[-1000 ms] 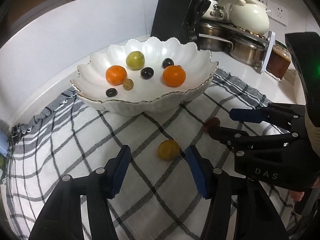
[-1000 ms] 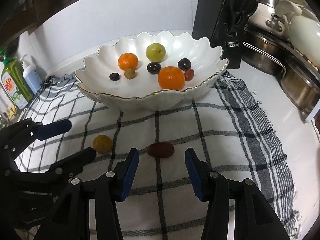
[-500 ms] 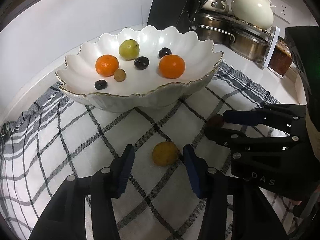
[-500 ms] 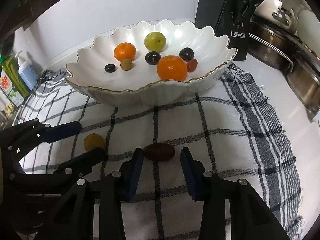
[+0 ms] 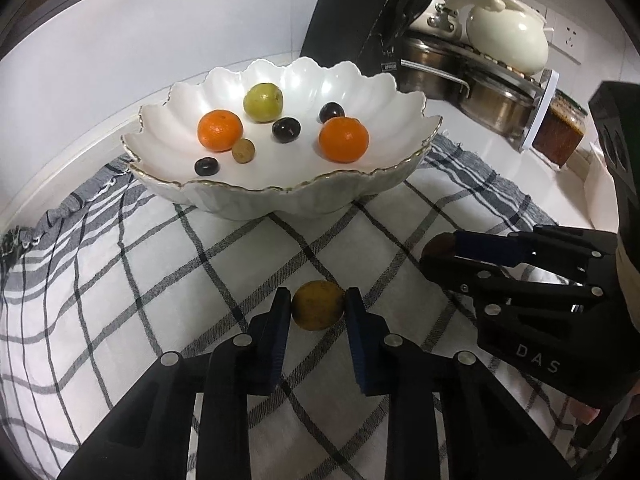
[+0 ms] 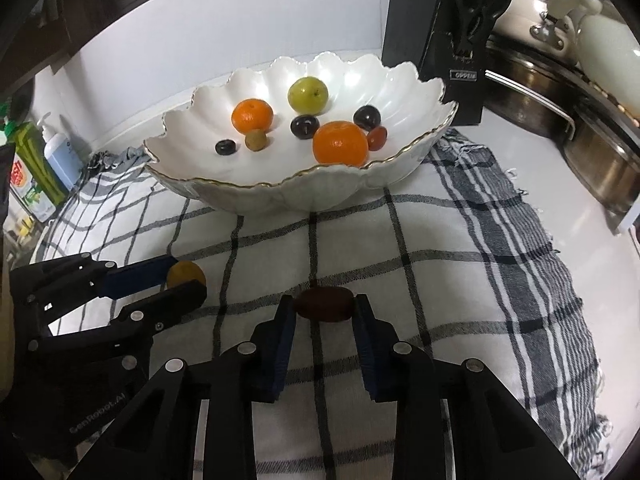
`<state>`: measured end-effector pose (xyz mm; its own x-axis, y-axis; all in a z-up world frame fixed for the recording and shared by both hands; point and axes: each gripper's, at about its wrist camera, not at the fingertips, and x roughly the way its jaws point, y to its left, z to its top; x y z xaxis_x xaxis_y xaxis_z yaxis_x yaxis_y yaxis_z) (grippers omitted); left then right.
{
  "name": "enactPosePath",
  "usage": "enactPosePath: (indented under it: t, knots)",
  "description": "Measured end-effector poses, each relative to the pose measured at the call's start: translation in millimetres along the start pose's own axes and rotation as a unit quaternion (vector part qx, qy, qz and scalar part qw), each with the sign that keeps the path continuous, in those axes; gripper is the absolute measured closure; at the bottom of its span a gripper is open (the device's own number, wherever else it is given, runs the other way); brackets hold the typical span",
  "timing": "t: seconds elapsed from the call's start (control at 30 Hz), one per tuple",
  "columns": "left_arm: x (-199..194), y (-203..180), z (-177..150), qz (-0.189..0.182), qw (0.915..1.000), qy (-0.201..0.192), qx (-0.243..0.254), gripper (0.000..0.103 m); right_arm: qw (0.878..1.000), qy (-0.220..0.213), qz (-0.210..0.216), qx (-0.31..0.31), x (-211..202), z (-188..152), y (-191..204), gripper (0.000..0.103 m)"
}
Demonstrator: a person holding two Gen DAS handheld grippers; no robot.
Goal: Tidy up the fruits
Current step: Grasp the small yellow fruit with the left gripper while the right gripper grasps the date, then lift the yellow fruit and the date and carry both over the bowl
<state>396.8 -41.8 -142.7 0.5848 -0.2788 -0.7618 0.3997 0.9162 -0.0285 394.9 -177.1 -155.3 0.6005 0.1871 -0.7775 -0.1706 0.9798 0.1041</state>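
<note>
Left wrist view puts your left hand-held gripper (image 5: pixel 318 308) nearest, its blue pads now pinching the small round yellow-brown fruit (image 5: pixel 318 311) on the white checked cloth (image 5: pixel 160 280); a second ago those jaws stood wide with the fruit loose between them, and they have just been closing. To your right, your right hand-held gripper (image 6: pixel 323 308) has likewise just been closing, and its pads now press both ends of the dark reddish oval fruit (image 6: pixel 323 304), which lies on the same cloth. Neither fruit has left the cloth. Beyond both, the white scalloped gold-rimmed bowl (image 6: pixel 280 196) sits where it was, holding two oranges, one green round fruit, dark grapes, a small tan fruit and a small red one. Farther back on the white desk (image 6: pixel 540 184) stand a black knife block (image 6: pixel 436 40) and steel pots (image 5: pixel 492 100).
</note>
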Motion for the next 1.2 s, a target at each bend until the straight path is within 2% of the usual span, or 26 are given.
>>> enactPosePath:
  t: [0.67,1.2]
  knots:
    - [-64.2,1.7,-5.6,0.020,0.9977,-0.048,-0.043,0.075,0.997,-0.079,0.001,-0.018,-74.7,-3.5,16.7,0.072]
    - [-111.3,8.2,22.0,0.035,0.9921,-0.112,-0.045,0.075,0.988,-0.153,0.005,-0.030,-116.0,22.3,30.2,0.072]
